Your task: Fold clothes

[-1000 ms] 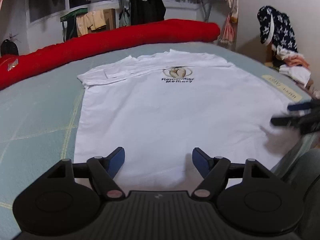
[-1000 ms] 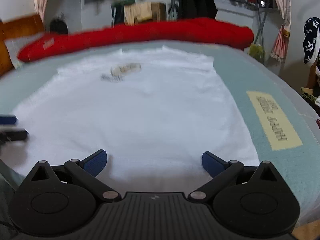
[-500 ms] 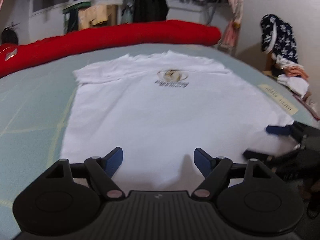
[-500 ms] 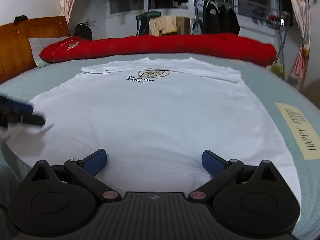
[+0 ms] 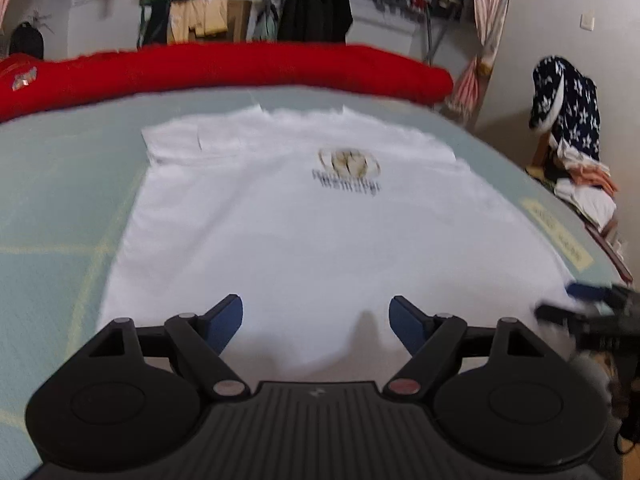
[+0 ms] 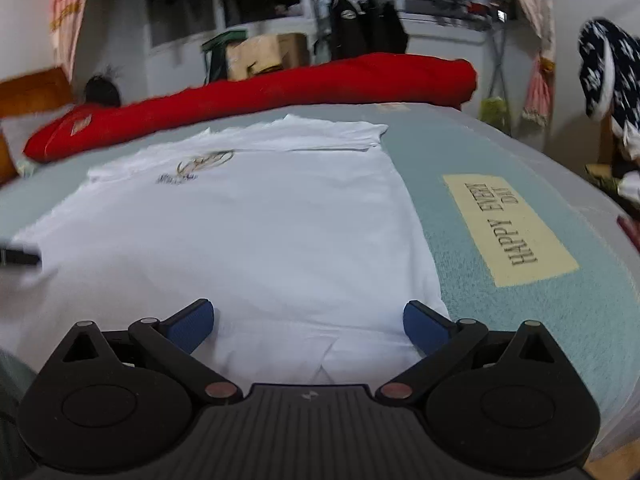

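A green bedsheet (image 6: 500, 312) is carrying the white T-shirt (image 5: 320, 240) — lying lengthwise ahead of both grippers, hem nearest. Left gripper (image 5: 316, 316) and right gripper (image 6: 308, 322) are hovering spread, pinching nothing — right one nearer the hem corner.

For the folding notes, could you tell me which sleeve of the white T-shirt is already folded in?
Both: the white T-shirt's left sleeve and right sleeve each lie folded over its chest, so neither stands apart.

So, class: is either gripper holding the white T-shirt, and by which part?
Neither. The left gripper and right gripper are open above the T-shirt hem.
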Available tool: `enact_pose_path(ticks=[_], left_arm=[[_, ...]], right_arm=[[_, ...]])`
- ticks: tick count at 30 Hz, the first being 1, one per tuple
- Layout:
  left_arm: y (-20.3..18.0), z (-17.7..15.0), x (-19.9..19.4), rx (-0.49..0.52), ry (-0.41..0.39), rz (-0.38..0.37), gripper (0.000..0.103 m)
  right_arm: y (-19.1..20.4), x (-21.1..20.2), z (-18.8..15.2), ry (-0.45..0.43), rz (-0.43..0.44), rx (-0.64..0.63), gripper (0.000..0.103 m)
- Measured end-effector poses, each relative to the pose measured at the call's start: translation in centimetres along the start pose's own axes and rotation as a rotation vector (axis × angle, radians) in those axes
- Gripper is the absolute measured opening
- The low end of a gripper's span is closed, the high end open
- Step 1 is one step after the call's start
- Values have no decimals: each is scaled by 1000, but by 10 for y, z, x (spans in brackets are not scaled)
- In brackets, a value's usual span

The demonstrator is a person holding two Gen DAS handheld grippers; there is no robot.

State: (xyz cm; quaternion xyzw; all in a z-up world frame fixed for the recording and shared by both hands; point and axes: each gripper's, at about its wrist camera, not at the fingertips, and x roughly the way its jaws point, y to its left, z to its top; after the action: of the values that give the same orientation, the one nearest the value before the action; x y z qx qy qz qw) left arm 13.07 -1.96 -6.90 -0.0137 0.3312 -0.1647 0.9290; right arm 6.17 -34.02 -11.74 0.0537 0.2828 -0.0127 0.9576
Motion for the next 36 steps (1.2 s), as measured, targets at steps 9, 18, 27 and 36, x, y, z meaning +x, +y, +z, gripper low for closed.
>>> enact_pose_path(ticks=[9, 18, 27, 36], left_arm=[[40, 42, 25, -67, -47, -6, 80], [90, 59, 89, -168, 24, 61, 79], [85, 84, 78, -113, -26, -24, 81], [84, 70, 93, 2, 67, 144, 80]], right_arm=[[6, -3, -2, 13, -10, -33, 103], [6, -1, -1, 26, -10, -40, 103], [8, 2, -1, 24, -25, -37, 103], [7, 1, -2, 23, -20, -52, 103]])
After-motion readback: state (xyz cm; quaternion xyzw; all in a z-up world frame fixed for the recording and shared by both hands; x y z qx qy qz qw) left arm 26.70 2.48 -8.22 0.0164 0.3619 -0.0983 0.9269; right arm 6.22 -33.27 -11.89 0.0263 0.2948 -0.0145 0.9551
